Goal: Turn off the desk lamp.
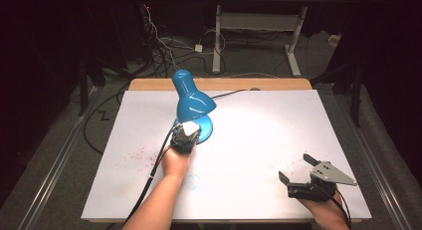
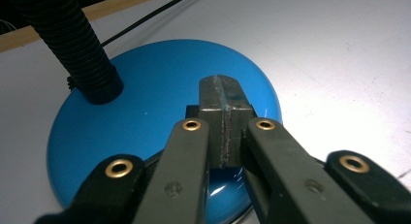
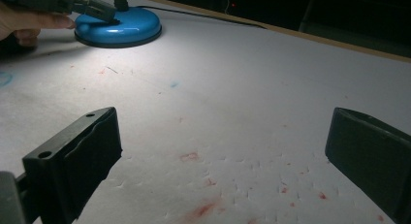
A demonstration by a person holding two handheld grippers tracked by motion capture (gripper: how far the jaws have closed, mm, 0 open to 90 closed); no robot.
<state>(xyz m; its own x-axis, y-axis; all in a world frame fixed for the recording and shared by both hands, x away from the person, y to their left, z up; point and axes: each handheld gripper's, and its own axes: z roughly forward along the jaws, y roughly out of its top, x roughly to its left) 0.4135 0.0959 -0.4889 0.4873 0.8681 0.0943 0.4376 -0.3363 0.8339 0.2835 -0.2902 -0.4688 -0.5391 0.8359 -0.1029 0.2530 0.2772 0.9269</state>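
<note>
Lamp base point(image 2: 145, 117) lies directly under my left gripper point(image 2: 224, 90), jaws closed empty, tips over it; my right gripper point(image 1: 297, 169) waits well apart, wide open, empty.

Most of the white table top point(image 1: 259, 140) is wide open, basically everything from the centre out to 3 o'clock and down to 6. The one real obstacle is the blue desk lamp point(image 1: 193, 103) sitting around 11 o'clock of centre: its round base point(image 2: 160, 117) and black ribbed neck point(image 2: 77, 44) block that patch, and the shade hangs over it. A black cord point(image 1: 231, 94) runs off toward 12, lying flat.
</note>
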